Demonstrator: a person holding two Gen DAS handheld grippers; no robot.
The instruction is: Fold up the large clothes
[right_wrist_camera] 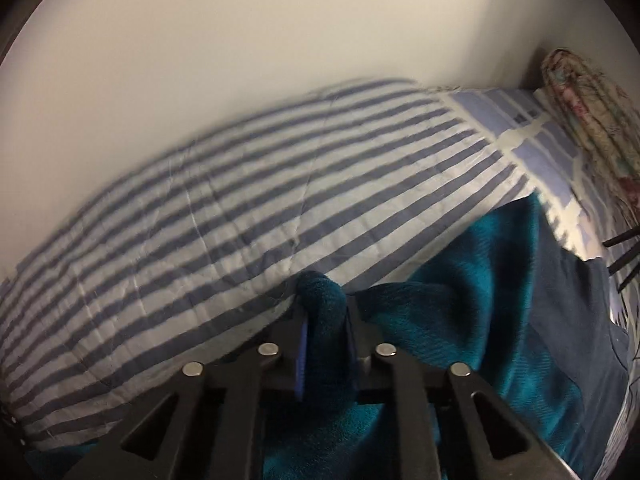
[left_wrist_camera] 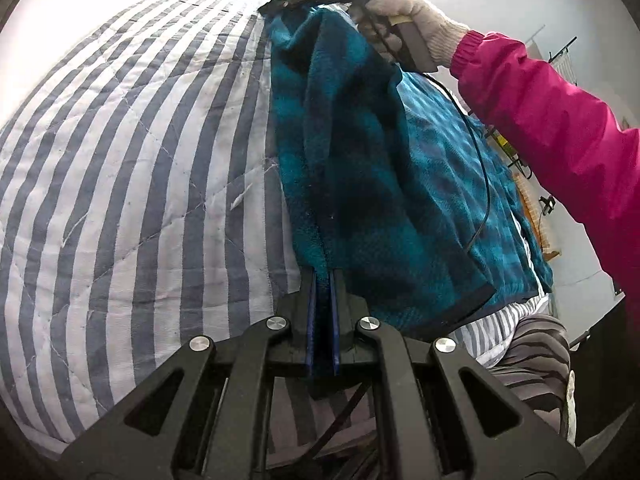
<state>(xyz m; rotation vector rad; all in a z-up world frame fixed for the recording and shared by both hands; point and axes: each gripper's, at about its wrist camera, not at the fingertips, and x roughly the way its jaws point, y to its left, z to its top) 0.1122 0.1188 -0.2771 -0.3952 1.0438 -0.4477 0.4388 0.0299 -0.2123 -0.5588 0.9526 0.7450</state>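
Observation:
A teal and dark plaid fleece garment hangs stretched between both grippers above a blue-and-white striped quilt. My left gripper is shut on the garment's near edge. My right gripper, held by a gloved hand, is at the garment's far end at the top of the left wrist view. In the right wrist view my right gripper is shut on a bunched fold of the garment, which drapes down to the right over the quilt.
A floral pillow lies at the far right by the white wall. A pink-sleeved arm crosses the right of the left wrist view. A black cable hangs over the garment.

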